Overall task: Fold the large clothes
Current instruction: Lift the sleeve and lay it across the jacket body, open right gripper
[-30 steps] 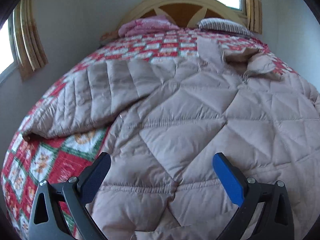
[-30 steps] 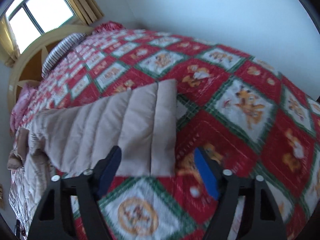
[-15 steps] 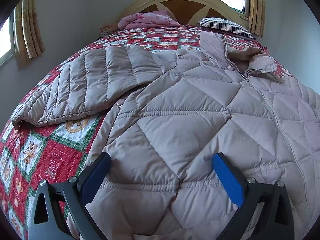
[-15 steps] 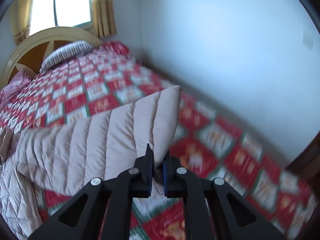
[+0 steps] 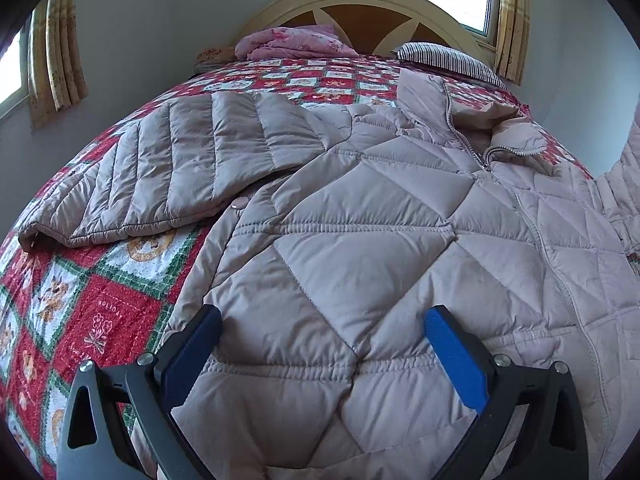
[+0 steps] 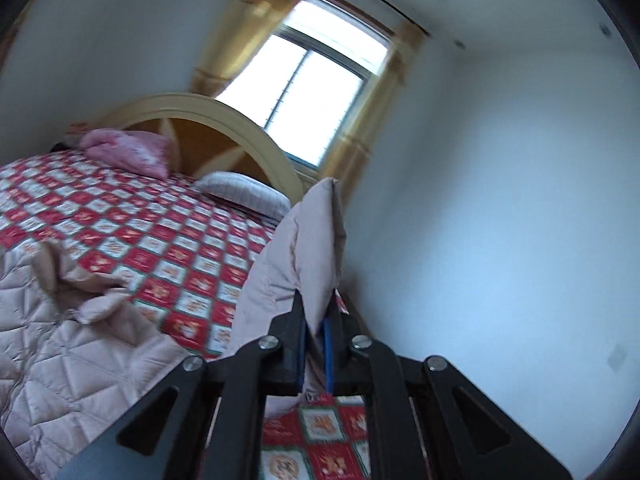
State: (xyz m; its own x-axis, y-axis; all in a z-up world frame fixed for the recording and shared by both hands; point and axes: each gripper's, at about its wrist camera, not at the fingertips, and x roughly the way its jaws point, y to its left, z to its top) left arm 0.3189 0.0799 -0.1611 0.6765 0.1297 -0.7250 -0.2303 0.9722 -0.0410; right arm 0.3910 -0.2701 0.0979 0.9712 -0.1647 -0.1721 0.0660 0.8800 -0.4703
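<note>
Left wrist view, left gripper (image 5: 320, 354): jaws wide apart, nothing between the pads; it hovers over the lower front of the jacket (image 5: 380, 248).
Left wrist view, jacket: spread face up on the bedspread (image 5: 100, 304), zip (image 5: 470, 152) and collar at the far end, ahead of the fingers.
Left wrist view, near sleeve (image 5: 168, 176): lies flat, out ahead and to the left of the left finger, cuff towards the bed edge.
Left wrist view, far edge: a strip of quilted fabric rises at the right margin, clear of the bed.

Right wrist view, right gripper (image 6: 314, 332): clamped on the end of the other sleeve (image 6: 304, 248); fabric is pinched between the blue pads and stands up past the tips.
Right wrist view, jacket body (image 6: 72, 352): below and to the left of the gripper, collar crumpled.
Right wrist view, backdrop: headboard (image 6: 224, 120) and window (image 6: 312, 84) ahead; picture motion-blurred.

Step in hand (judgement): bring the sleeve across the chest.
Doing it well: keep the pinch firm, carry the sleeve high enough to clear the body, lay it flat and square to the zip; left gripper could pin the front so the jacket does not drag.
Risk: slippery padded fabric may slide out.
</note>
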